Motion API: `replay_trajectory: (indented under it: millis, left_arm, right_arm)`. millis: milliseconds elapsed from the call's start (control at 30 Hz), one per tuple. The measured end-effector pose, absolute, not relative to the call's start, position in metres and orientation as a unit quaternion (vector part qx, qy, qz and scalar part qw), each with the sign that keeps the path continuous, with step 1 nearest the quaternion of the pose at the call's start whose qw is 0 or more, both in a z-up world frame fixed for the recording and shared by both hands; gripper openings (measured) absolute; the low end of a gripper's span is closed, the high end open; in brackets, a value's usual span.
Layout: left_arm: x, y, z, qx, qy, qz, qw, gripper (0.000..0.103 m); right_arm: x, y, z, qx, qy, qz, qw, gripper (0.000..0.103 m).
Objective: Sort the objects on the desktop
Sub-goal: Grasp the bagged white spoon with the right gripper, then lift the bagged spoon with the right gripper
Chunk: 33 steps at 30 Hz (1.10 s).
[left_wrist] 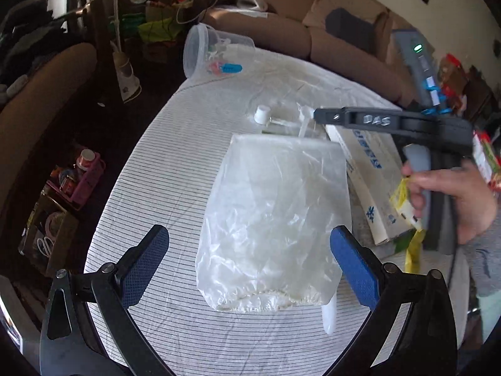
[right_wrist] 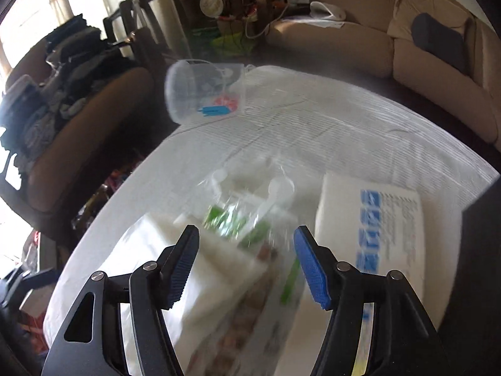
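A clear plastic bag holding a white pack (left_wrist: pixel 272 219) lies on the striped tablecloth (left_wrist: pixel 175 169), between the fingers of my left gripper (left_wrist: pixel 249 260), which is open and empty. My right gripper (right_wrist: pixel 247 266) is open over a blurred clear bag with green and white contents (right_wrist: pixel 244 228); it also shows in the left wrist view (left_wrist: pixel 316 116), at the far end of the pack. A white box with blue print (right_wrist: pixel 375 225) lies right of it, also seen in the left wrist view (left_wrist: pixel 369 169). A small white cap (left_wrist: pixel 262 114) lies beyond the pack.
A clear plastic tub (left_wrist: pixel 206 48) lies on its side at the far table edge, with blue and red small items inside; it shows in the right wrist view (right_wrist: pixel 203 94) too. A brown sofa (right_wrist: pixel 407 50) stands behind the table. Cluttered chairs and shelves stand left.
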State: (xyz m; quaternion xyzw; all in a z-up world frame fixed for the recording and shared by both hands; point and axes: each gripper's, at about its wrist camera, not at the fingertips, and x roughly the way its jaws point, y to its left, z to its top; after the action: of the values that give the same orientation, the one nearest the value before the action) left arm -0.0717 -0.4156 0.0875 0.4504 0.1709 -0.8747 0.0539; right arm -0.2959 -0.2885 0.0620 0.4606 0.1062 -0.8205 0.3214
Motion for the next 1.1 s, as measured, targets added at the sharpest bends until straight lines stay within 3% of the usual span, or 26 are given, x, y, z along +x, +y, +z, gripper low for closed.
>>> replay_trajectory:
  millis: [167, 367, 433, 467, 500, 600, 767, 900, 1100]
  left_arm:
    - [-0.067, -0.430, 0.094, 0.435, 0.188, -0.878, 0.066, 0.103]
    - [-0.069, -0.429, 0.096, 0.433, 0.206, -0.876, 0.047, 0.103]
    - [-0.071, -0.429, 0.097, 0.431, 0.212, -0.876, 0.045, 0.103]
    - [-0.071, -0.429, 0.098, 0.430, 0.214, -0.876, 0.046, 0.103]
    - [-0.071, -0.430, 0.099, 0.428, 0.216, -0.876, 0.047, 0.103]
    - [-0.069, -0.430, 0.099, 0.428, 0.221, -0.875, 0.047, 0.103]
    - [-0.069, -0.430, 0.097, 0.427, 0.236, -0.872, 0.039, 0.103]
    - [-0.068, -0.428, 0.099, 0.422, 0.249, -0.871, 0.029, 0.103]
    - [-0.065, -0.421, 0.106, 0.410, 0.259, -0.874, 0.013, 0.103]
  right_arm:
    - [-0.326, -0.326, 0.015, 0.464, 0.204, -0.805, 0.307, 0.065]
    - [-0.342, -0.337, 0.000, 0.457, 0.234, -0.789, 0.337, 0.065]
    - [-0.338, -0.343, -0.004, 0.459, 0.243, -0.776, 0.359, 0.061]
    - [-0.333, -0.346, -0.004, 0.448, 0.258, -0.773, 0.369, 0.054]
    - [-0.329, -0.347, -0.003, 0.444, 0.263, -0.769, 0.377, 0.039]
    - [-0.328, -0.346, 0.002, 0.455, 0.247, -0.766, 0.381, 0.019]
    - [-0.321, -0.327, 0.027, 0.443, 0.198, -0.795, 0.365, 0.009]
    - [-0.309, -0.297, 0.062, 0.434, 0.128, -0.812, 0.369, 0.008]
    - [-0.299, -0.284, 0.088, 0.418, 0.147, -0.817, 0.368, 0.008]
